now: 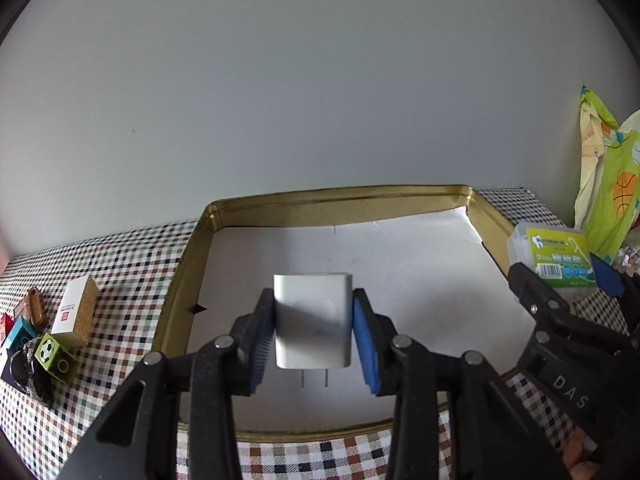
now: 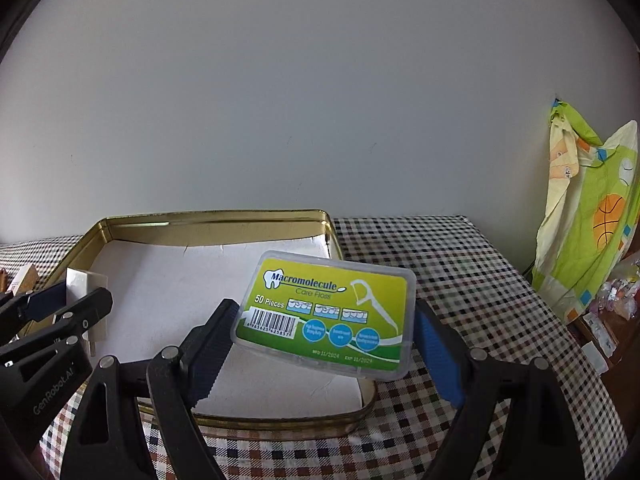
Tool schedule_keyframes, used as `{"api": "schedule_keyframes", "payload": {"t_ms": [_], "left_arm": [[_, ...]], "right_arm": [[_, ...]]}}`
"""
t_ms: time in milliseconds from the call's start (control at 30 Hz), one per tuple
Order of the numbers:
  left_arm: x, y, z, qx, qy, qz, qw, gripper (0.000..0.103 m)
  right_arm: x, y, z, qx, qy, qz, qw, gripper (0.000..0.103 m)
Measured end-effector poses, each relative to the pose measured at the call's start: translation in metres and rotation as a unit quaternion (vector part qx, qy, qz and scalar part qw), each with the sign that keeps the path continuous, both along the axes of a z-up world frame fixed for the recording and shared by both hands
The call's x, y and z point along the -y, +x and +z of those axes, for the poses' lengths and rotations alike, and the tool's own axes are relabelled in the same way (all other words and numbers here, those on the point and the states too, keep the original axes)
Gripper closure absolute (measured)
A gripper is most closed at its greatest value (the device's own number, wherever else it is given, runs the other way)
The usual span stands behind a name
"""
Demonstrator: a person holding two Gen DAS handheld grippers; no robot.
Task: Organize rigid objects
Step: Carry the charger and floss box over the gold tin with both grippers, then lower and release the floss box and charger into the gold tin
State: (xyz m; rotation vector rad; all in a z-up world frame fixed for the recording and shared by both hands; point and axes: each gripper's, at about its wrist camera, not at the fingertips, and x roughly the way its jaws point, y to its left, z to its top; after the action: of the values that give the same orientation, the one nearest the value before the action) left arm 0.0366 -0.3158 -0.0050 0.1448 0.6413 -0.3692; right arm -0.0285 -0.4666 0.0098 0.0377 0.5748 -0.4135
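Observation:
My left gripper (image 1: 314,334) is shut on a white plug charger (image 1: 313,320), prongs pointing down, held over the middle of the gold tin tray (image 1: 336,196) lined with white paper. My right gripper (image 2: 324,344) is shut on a clear floss box with a green label (image 2: 326,314), held above the tray's right rim (image 2: 334,240). The floss box (image 1: 554,254) and right gripper also show at the right of the left wrist view. The charger (image 2: 86,284) and left gripper show at the left of the right wrist view.
On the checked tablecloth (image 1: 132,256) left of the tray lie a white and cork box (image 1: 76,312), a green football block (image 1: 54,356), a teal block and a brown comb-like piece (image 1: 36,306). A green patterned bag (image 2: 592,216) hangs at the right by the wall.

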Motion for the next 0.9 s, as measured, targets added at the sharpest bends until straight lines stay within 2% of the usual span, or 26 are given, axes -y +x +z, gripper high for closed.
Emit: {"api": "schedule_keyframes", "payload": {"t_ms": [400, 567, 600, 633, 733, 900], "left_arm": [[0.009, 0.004, -0.011, -0.005, 0.021, 0.002, 0.9998, 0.066], [0.007, 0.000, -0.008, 0.008, 0.013, 0.002, 0.9999, 0.063], [0.007, -0.003, -0.006, 0.018, 0.014, 0.007, 0.9997, 0.049], [0.006, -0.006, -0.004, 0.027, 0.014, 0.011, 0.9995, 0.025], [0.001, -0.016, 0.004, 0.065, 0.011, 0.029, 0.9974, 0.002], [-0.009, -0.021, 0.010, 0.071, -0.007, 0.032, 0.9969, 0.001]], "right_arm": [[-0.004, 0.004, -0.002, -0.009, 0.009, 0.021, 1.000, 0.016], [0.001, -0.002, 0.002, 0.018, 0.028, 0.009, 0.999, 0.016], [0.003, -0.003, 0.002, 0.020, 0.033, 0.005, 0.999, 0.015], [0.006, -0.004, 0.002, 0.023, 0.042, 0.001, 0.999, 0.015], [0.015, -0.008, 0.005, 0.041, 0.070, -0.006, 0.997, 0.011], [0.021, -0.014, 0.008, 0.068, 0.096, -0.002, 0.993, 0.010]]}}
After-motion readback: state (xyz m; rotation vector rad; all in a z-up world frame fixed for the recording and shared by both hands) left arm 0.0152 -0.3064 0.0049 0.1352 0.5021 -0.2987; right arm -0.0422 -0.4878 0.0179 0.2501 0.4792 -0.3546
